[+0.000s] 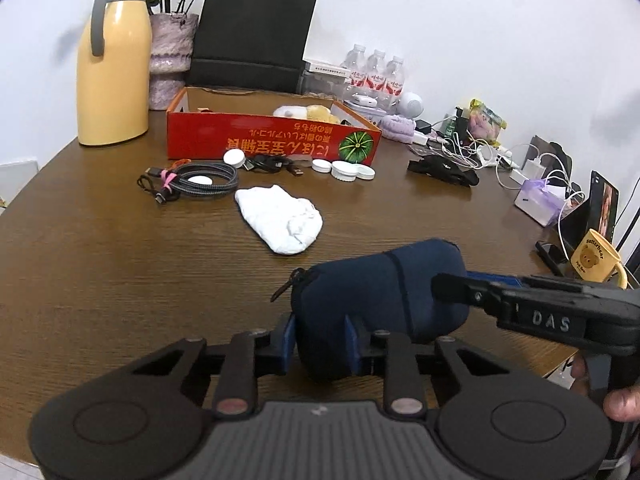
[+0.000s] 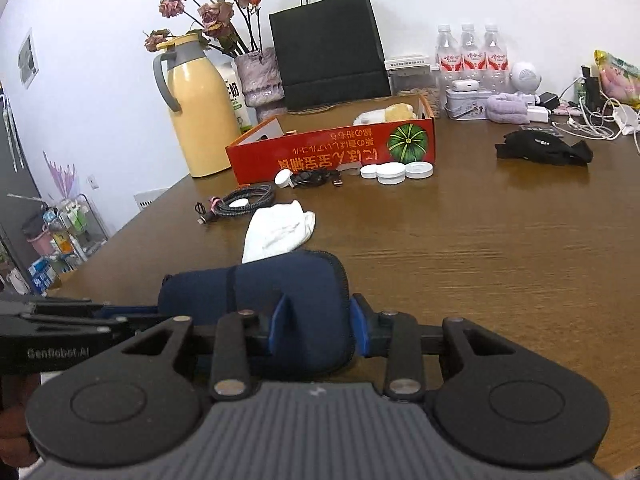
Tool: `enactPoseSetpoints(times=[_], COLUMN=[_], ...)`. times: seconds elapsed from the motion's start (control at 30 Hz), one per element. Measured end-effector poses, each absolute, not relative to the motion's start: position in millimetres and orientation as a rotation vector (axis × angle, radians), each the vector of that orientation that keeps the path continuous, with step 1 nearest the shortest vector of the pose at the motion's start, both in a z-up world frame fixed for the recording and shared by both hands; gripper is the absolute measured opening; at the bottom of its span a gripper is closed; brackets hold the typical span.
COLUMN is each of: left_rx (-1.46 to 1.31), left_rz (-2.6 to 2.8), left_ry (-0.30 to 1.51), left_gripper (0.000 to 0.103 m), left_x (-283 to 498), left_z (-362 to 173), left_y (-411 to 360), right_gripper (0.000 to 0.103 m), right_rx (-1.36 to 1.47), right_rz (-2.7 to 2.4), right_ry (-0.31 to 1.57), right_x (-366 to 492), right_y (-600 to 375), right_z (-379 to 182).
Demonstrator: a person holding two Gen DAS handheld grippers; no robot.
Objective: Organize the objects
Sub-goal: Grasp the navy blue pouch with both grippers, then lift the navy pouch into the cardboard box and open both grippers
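Left wrist view, lower centre: my left gripper (image 1: pixel 320 344) and right gripper (image 2: pixel 316 330) both clamp the navy pouch (image 1: pixel 376 300); I'd carry it level toward the red box (image 1: pixel 272 140).

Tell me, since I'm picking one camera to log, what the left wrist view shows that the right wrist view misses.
Only the left wrist view shows the yellow bear mug at the table's right edge. Only the right wrist view shows the storage rack beyond the table and the milk carton behind the yellow jug. Both show the navy pouch pinched by both grippers, the white cloth and the red box.
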State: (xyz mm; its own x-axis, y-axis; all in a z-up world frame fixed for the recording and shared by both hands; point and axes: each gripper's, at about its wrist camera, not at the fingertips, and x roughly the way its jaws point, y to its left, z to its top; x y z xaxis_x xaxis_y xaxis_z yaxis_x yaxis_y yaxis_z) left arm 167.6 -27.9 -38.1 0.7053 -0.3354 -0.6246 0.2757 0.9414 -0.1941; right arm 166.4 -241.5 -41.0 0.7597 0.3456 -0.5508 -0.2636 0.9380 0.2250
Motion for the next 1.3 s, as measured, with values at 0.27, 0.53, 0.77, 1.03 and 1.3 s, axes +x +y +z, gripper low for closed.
enactPoseSetpoints(times=[0.27, 0.53, 0.77, 1.03, 1.3], left_rx=[-0.095, -0.079, -0.087, -0.066, 0.04], left_rz=[-0.338, -0.355, -0.391, -0.334, -0.211], left_ry=[0.677, 0.625, 0.534, 0.631, 0.89], left_gripper=[0.02, 0.02, 0.02, 0.02, 0.018], left_x=[164, 203, 323, 469, 550], left_z=[-33, -13, 45, 47, -7], left_y=[-29, -32, -31, -38, -52], right_gripper=[0.028, 0.028, 0.028, 0.028, 0.032], right_rx=[0.172, 0.123, 0.047, 0.067, 0.124], right_rz=[0.327, 0.318, 0.323, 0.305, 0.255], right_ry=[0.61, 0.542, 0.43, 0.564, 0.87], right_x=[163, 198, 308, 456, 537], right_y=[-245, -245, -248, -241, -228], right_z=[-40, -19, 42, 51, -23])
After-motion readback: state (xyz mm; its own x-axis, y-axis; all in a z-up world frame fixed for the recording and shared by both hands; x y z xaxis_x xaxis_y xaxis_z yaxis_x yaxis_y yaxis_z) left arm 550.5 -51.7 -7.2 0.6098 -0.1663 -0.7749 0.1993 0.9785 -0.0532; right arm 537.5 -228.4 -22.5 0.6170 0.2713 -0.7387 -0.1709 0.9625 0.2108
